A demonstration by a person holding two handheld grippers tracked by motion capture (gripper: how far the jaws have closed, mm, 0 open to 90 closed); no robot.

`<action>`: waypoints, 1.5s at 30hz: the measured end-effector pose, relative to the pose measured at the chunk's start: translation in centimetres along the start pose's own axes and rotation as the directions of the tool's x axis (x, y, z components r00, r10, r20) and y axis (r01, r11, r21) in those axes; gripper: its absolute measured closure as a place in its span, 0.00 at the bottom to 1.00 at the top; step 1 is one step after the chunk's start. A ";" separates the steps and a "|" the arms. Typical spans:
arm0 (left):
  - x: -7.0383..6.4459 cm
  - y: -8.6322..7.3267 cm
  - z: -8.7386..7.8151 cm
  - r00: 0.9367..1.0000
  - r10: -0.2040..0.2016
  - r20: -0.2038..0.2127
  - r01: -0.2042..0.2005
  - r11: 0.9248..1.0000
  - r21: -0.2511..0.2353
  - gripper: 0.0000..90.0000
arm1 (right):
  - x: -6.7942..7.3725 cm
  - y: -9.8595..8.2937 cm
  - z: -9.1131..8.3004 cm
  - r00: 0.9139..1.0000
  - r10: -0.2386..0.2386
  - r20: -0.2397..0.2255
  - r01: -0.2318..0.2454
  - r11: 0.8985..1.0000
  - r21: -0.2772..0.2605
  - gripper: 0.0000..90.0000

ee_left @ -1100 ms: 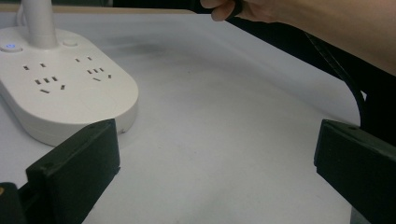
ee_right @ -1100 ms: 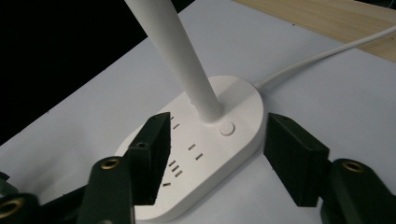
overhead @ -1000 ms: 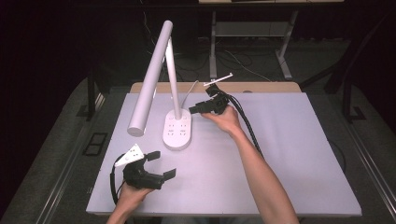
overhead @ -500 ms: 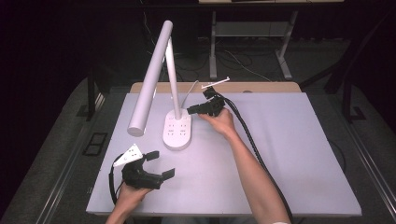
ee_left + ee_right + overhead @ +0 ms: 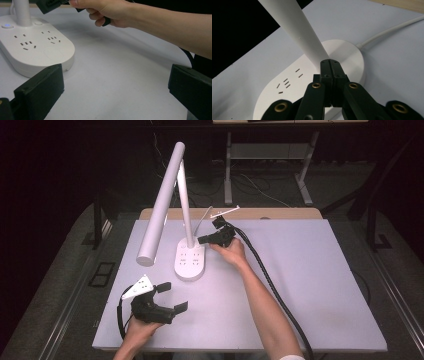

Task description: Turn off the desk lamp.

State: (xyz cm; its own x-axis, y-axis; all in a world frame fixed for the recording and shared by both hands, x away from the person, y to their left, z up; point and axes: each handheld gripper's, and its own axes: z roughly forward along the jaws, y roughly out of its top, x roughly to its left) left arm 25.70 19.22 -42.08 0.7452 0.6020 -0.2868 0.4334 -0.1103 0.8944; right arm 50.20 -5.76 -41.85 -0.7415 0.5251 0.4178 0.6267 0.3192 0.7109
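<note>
Tongs on the right are pressed fully together with nothing between them, their joined tip poised just over the back of the lamp base, right at the foot of the white stem. My guess is the person means to press one of the small round buttons beside the stem, one of which glows blue in the left gripper view. To do it well, I would bring the closed tip straight down on the button, lightly, and stay off the stem so the lamp does not rock or slide. The left tongs rest near the counter's front left corner with jaws spread wide and empty, near the base but apart from it.

The counter is a plain pale sheet, bare apart from the lamp and its white cord running off the far edge. Around it the room is dark, with table legs and loose cables on the floor behind.
</note>
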 end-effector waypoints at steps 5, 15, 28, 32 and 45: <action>0.1 0.0 -0.1 1.000 -0.001 -0.004 0.001 1.000 0.001 0.00 | 0.0 0.0 0.9 1.000 0.006 0.016 -0.006 1.000 0.009 1.00; -0.1 0.0 0.0 1.000 0.007 0.001 -0.007 1.000 0.001 0.00 | -0.3 -0.4 1.9 0.999 0.035 0.031 -0.036 0.999 0.025 1.00; 0.0 0.0 0.0 1.000 0.007 -0.003 -0.007 1.000 0.005 0.00 | -0.3 -0.5 2.0 0.998 0.041 0.037 -0.042 0.999 0.027 1.00; 0.0 0.0 0.0 1.000 0.007 -0.004 -0.007 1.000 0.005 0.00 | -0.1 -0.4 1.9 0.998 0.044 0.041 -0.045 0.999 0.021 1.00; -0.1 0.0 0.0 1.000 0.008 -0.003 -0.008 1.000 0.003 0.00 | -0.3 -0.8 2.1 0.998 0.062 0.033 -0.062 0.998 0.005 1.00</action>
State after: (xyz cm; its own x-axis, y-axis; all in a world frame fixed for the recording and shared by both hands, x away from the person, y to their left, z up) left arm 25.61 19.18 -42.02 0.7468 0.6037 -0.2789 0.4293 -0.1174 0.8955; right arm 50.41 -4.56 -43.71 -0.6929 0.5694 0.4423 0.6728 0.2899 0.6807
